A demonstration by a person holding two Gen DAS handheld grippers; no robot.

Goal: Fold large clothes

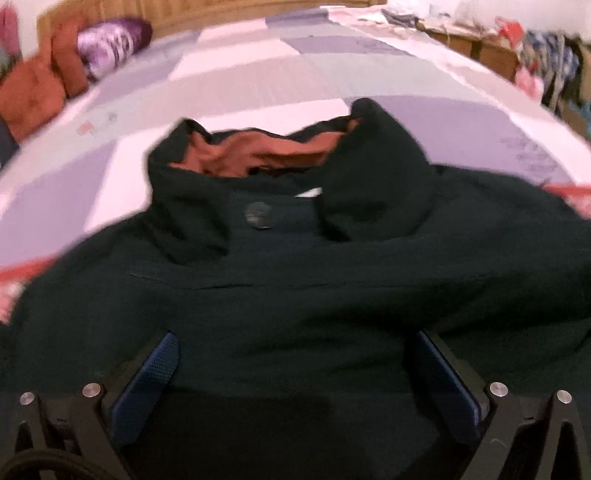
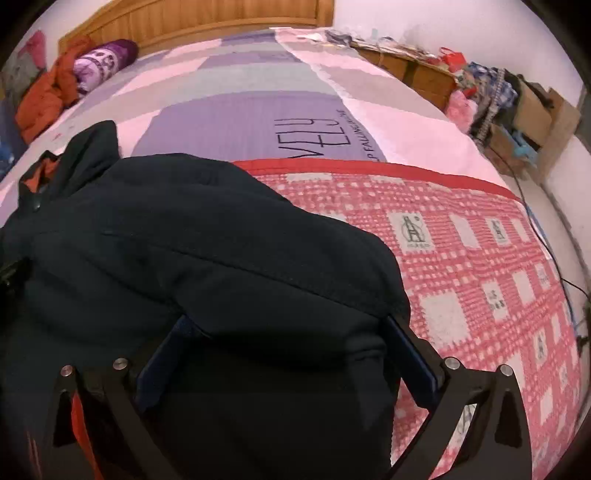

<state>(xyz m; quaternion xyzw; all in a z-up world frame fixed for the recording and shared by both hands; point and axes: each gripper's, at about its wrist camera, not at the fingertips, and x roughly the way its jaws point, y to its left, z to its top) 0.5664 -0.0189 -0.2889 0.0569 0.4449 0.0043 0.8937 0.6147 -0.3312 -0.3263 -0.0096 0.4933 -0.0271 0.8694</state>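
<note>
A large dark navy jacket (image 1: 288, 288) with an orange lining (image 1: 255, 151) and a round button (image 1: 258, 215) lies on the bed, collar pointing away. My left gripper (image 1: 295, 343) is open, its blue pads (image 1: 151, 380) wide apart just above the jacket's middle. In the right wrist view the jacket (image 2: 192, 236) bulges up in a fold. My right gripper (image 2: 291, 328) is open, with its fingers (image 2: 413, 354) spread on either side of the jacket's right edge; the fabric lies between them, not pinched.
The bed carries a purple, grey and pink patchwork sheet (image 2: 240, 122) and a red and white checked blanket (image 2: 461, 258). An orange garment (image 2: 48, 96) and a purple pillow (image 2: 103, 62) lie by the wooden headboard (image 2: 207, 18). Cluttered boxes (image 2: 517, 107) stand along the right wall.
</note>
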